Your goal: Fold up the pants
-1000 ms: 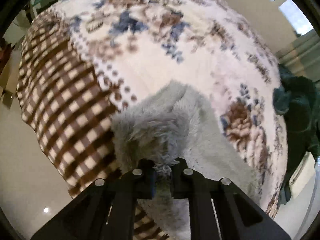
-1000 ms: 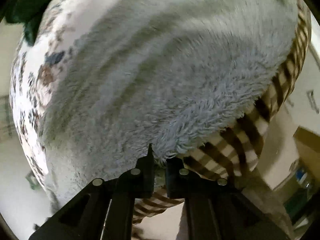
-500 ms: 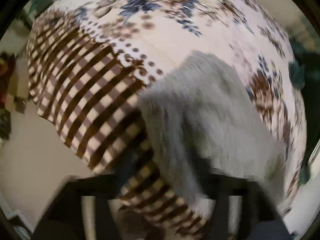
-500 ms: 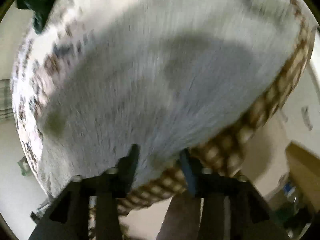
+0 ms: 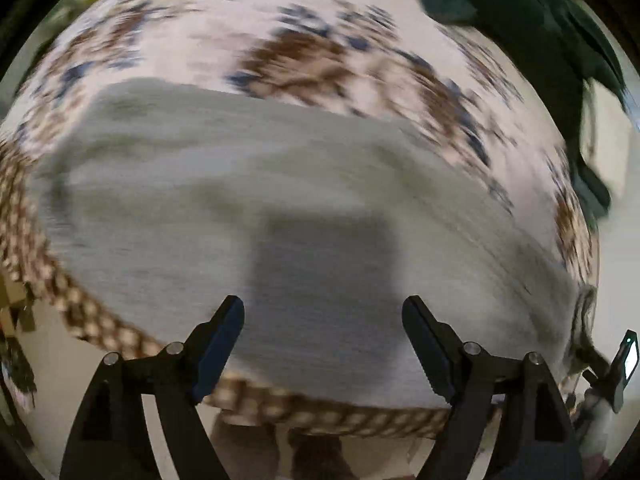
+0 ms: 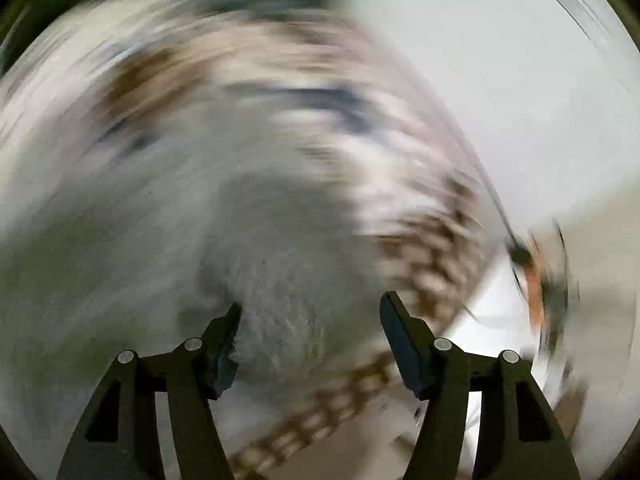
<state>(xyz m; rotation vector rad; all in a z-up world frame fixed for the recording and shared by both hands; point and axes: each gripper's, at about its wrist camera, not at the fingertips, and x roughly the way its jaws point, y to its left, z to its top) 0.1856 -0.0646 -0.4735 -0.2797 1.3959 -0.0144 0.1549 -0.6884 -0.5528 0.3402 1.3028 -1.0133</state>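
My left gripper [image 5: 323, 322] is spread wide, holding nothing, above the grey fleece pants [image 5: 256, 216], which lie flat on the flowered blanket [image 5: 304, 52] near its checked edge [image 5: 80, 312]. Only this view gives me the dark green cloth [image 5: 532, 32] at the far corner. My right gripper [image 6: 310, 326] is wide apart too, empty; its view is badly smeared, but shows pants [image 6: 168, 248] and pale wall [image 6: 500, 100].

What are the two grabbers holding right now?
Nothing. The left gripper and right gripper are both open above the fluffy grey pants, which lie on the patterned blanket.
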